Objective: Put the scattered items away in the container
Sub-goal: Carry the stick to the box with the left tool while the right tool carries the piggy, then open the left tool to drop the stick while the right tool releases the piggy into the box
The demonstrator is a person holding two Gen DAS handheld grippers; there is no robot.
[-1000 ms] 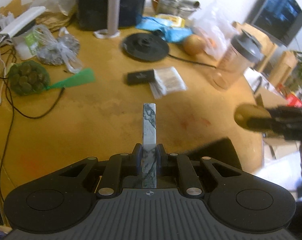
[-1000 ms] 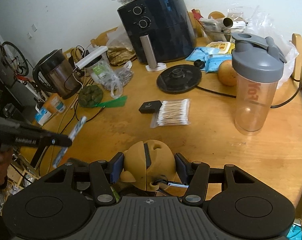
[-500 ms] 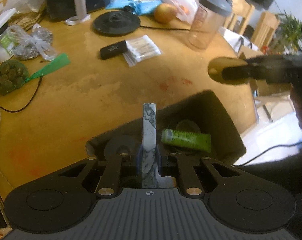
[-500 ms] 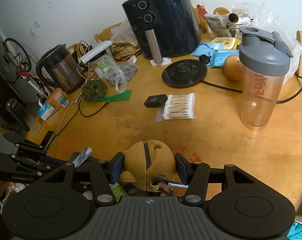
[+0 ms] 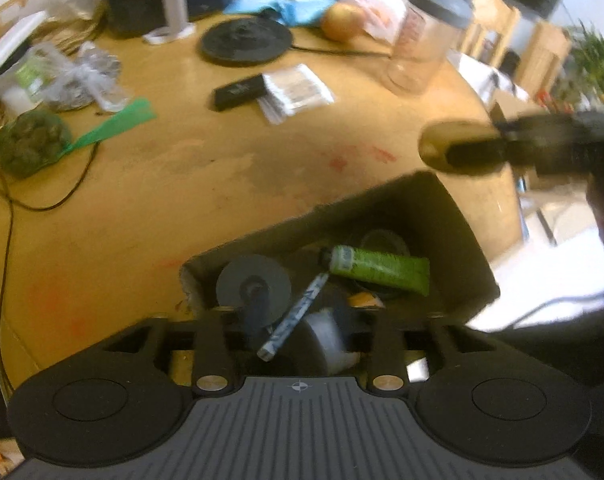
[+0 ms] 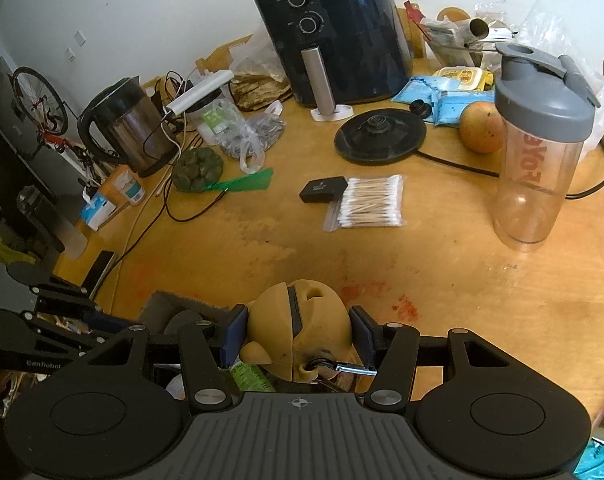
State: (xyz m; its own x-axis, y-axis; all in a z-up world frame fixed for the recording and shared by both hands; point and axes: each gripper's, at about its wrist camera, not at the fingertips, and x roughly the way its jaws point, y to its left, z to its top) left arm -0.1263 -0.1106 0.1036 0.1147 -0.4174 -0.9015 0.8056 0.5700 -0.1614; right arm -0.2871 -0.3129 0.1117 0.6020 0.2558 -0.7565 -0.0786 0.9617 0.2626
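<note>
At the lower centre of the left view, the left hand-held gripper point(image 5: 297, 320) was opening, and the marbled stick point(image 5: 293, 318) lay tilted, unclamped, in the dark container point(image 5: 454, 216). The right hand-held gripper point(image 6: 297, 340) stayed clamped on the yellow toy point(image 6: 297, 332), low over the surface point(image 6: 442, 280).

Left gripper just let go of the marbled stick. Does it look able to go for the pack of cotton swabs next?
Probably yes. The left gripper, jaws opening, has nothing between its pads; the marbled stick lies in the box. Bare table separates box and pack of cotton swabs; only the black case touches it.
</note>
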